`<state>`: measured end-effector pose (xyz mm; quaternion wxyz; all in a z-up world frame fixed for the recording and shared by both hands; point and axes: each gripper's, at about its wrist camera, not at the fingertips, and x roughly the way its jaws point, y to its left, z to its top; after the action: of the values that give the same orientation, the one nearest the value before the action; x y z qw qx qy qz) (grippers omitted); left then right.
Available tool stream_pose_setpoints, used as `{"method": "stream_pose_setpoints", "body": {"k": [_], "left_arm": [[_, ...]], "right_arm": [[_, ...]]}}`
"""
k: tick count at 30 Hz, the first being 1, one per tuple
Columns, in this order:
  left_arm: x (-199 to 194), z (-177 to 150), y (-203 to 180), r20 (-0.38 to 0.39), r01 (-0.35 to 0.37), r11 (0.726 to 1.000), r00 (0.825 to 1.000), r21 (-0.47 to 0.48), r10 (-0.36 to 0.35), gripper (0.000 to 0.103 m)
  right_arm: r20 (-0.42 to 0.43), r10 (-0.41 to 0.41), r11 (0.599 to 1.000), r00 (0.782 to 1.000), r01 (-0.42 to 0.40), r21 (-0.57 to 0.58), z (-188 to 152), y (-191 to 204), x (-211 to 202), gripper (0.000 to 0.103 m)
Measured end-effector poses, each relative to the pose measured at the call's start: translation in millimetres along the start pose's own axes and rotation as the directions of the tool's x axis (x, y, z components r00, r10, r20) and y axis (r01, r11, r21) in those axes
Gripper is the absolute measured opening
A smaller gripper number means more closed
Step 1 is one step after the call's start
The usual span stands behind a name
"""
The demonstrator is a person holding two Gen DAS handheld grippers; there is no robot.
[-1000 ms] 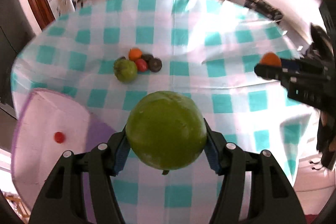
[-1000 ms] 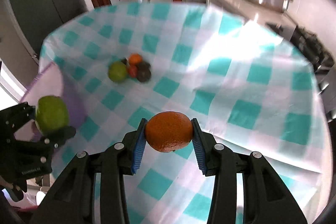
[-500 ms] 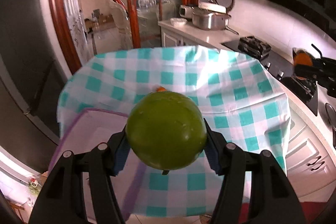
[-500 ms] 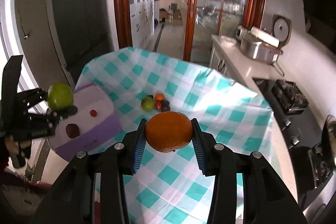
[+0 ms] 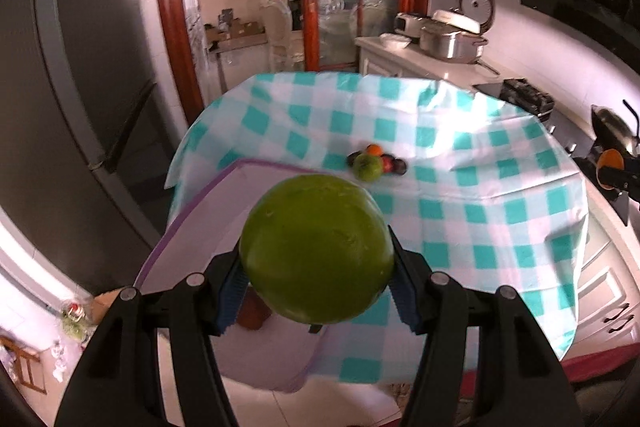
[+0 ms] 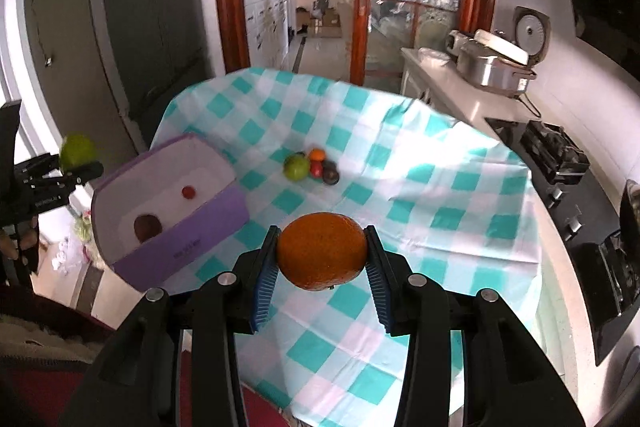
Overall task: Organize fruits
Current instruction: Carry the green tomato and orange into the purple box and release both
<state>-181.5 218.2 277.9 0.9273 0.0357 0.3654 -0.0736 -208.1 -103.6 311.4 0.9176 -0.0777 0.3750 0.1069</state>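
Both hand-held grippers have pulled up and back from the desk, so the checked cloth that filled each view a second ago now sits small below. The left hand-held gripper has swung over the purple box. The pile of fruit looks farther off, and the kitchen counter and doorway have come into sight.
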Motion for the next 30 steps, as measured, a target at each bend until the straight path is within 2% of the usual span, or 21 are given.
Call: {"method": "stream_pose_setpoints", "body": {"k": [4,9,13,17,21,25,26,28,30], "left_arm": [[10.4,-19.6,20.3,-0.048,-0.014,0.998,0.999,-0.065,0.011,0.061],[32.9,-39.0,41.2,-0.111,-0.040,0.988,0.994,-0.150,0.024,0.061],[58.4,-43.3,56.2,-0.139,-0.067,0.972,0.990,-0.224,0.036,0.061],[88.1,-44.8,72.1,-0.181,-0.102,0.942,0.982,-0.320,0.045,0.061],[119.4,-46.9,85.5,-0.259,-0.174,0.916,0.963,-0.361,0.080,0.061],[147.9,-49.4,95.4,-0.336,-0.228,0.898,0.937,-0.377,0.096,0.061],[157.7,-51.3,96.0,-0.367,-0.239,0.898,0.925,-0.369,0.096,0.061],[176.8,-55.9,97.1,-0.423,-0.247,0.899,0.903,-0.363,0.078,0.061],[196.2,-59.9,95.9,-0.472,-0.258,0.901,0.879,-0.349,0.069,0.061]], "right_arm": [[-0.042,0.031,0.999,0.999,-0.032,-0.021,2.2,16.0,20.8,0.042],[-0.121,0.082,0.990,0.989,-0.095,-0.104,16.8,42.5,59.7,0.042],[-0.184,0.170,0.957,0.968,-0.207,-0.203,43.1,82.0,111.4,0.042],[-0.233,0.263,0.902,0.936,-0.325,-0.286,76.2,131.3,175.8,0.042],[-0.282,0.345,0.848,0.895,-0.426,-0.315,107.9,180.9,238.1,0.042],[-0.370,0.380,0.813,0.848,-0.497,-0.303,122.2,221.2,299.9,0.042],[-0.408,0.380,0.809,0.830,-0.512,-0.289,123.0,231.3,319.6,0.042],[-0.468,0.357,0.802,0.808,-0.522,-0.289,122.0,246.8,351.6,0.042],[-0.522,0.296,0.801,0.800,-0.506,-0.320,115.2,259.8,379.5,0.042]]}}
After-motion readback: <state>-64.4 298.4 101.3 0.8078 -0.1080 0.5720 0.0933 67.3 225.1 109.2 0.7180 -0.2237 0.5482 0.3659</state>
